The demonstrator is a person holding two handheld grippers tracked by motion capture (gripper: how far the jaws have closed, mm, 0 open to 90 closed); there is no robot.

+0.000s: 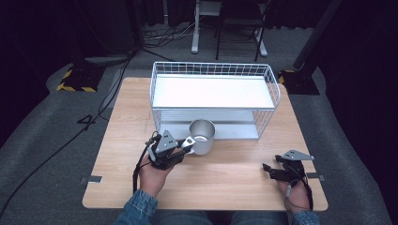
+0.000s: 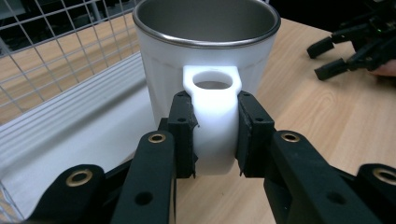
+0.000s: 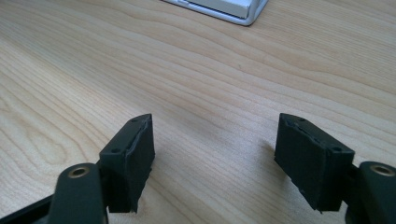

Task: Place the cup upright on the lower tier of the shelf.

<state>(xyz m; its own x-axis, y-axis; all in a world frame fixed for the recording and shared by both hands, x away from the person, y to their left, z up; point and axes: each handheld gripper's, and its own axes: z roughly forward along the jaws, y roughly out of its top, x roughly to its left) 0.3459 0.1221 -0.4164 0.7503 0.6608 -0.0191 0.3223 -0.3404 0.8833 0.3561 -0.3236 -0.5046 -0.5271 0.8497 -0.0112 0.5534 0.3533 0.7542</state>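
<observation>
A white mug [image 1: 202, 136] with a metal inside stands upright at the front edge of the wire rack's lower shelf [image 1: 234, 130]. My left gripper [image 1: 186, 148] is shut on the mug's white handle [image 2: 212, 105], one pad on each side of it. In the left gripper view the mug [image 2: 205, 51] is close ahead, partly over the white shelf [image 2: 70, 140]. Whether its base touches anything I cannot tell. My right gripper [image 1: 268, 170] lies low over the table at the front right, open, with bare wood between its fingers [image 3: 133, 154].
The white wire rack [image 1: 213, 68] with two shelves takes up the back middle of the wooden table [image 1: 225, 185]. One corner of the rack's base [image 3: 229, 9] lies ahead of the right gripper. Dark floor, cables and stands surround the table.
</observation>
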